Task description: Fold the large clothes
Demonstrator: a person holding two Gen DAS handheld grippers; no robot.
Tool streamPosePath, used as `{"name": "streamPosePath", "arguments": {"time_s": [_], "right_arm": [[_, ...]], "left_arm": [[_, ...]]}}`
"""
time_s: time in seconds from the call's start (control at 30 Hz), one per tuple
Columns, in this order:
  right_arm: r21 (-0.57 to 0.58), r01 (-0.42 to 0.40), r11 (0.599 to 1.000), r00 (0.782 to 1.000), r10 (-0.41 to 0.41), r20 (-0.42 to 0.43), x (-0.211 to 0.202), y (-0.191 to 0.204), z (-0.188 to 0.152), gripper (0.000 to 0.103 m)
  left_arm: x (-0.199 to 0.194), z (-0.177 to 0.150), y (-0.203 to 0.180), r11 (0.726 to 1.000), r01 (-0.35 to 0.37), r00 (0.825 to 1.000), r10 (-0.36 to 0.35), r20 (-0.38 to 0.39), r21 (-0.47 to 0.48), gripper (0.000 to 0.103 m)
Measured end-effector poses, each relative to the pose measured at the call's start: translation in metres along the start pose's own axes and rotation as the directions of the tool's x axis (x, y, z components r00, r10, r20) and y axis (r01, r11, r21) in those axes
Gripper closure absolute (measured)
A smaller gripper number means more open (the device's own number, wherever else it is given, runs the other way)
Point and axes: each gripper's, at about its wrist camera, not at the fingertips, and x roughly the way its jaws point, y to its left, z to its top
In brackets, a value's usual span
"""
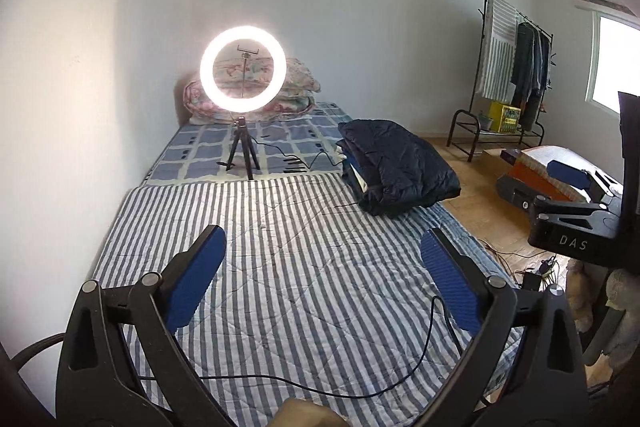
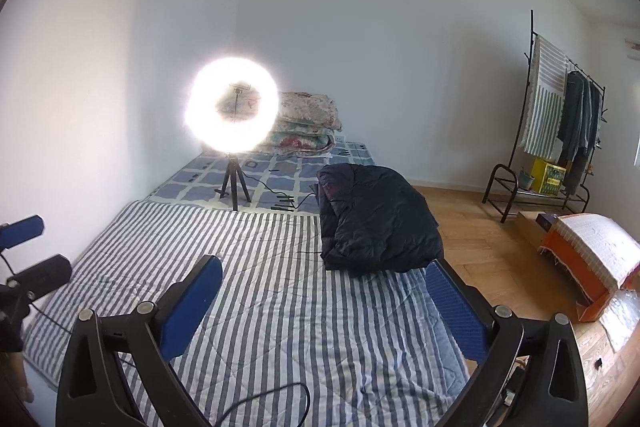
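Observation:
A dark navy padded jacket point(image 1: 400, 167) lies folded on a small stack of clothes at the right edge of the striped bed cover point(image 1: 304, 291). It also shows in the right wrist view point(image 2: 376, 223). My left gripper point(image 1: 322, 255) is open and empty, held above the striped cover, well short of the jacket. My right gripper point(image 2: 324, 287) is open and empty, also above the cover, with the jacket just beyond its right finger point(image 2: 456, 303). The right gripper shows at the right edge of the left wrist view point(image 1: 576, 203). The left gripper shows at the left edge of the right wrist view point(image 2: 28, 255).
A lit ring light on a tripod point(image 1: 243, 69) stands mid-bed, its cable point(image 1: 320, 387) trailing over the cover. Folded floral quilts point(image 1: 296, 83) lie by the wall. A clothes rack point(image 1: 516, 75) and an orange box point(image 2: 588, 259) stand on the wooden floor at right.

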Motion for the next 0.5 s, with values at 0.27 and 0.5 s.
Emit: {"name": "streamPosePath", "arguments": {"time_s": [0.27, 0.5], "right_arm": [[0.01, 0.025, 1.0, 1.0, -0.025, 0.009, 0.013, 0.005, -0.025, 0.0], [0.051, 0.04, 0.998, 0.999, -0.04, 0.002, 0.022, -0.001, -0.049, 0.0]], "left_arm": [[0.009, -0.018, -0.004, 0.998, -0.022, 1.0, 0.023, -0.012, 0.055, 0.001], [0.022, -0.033, -0.003, 0.997, -0.031, 0.999, 0.034, -0.035, 0.065, 0.0]]}}
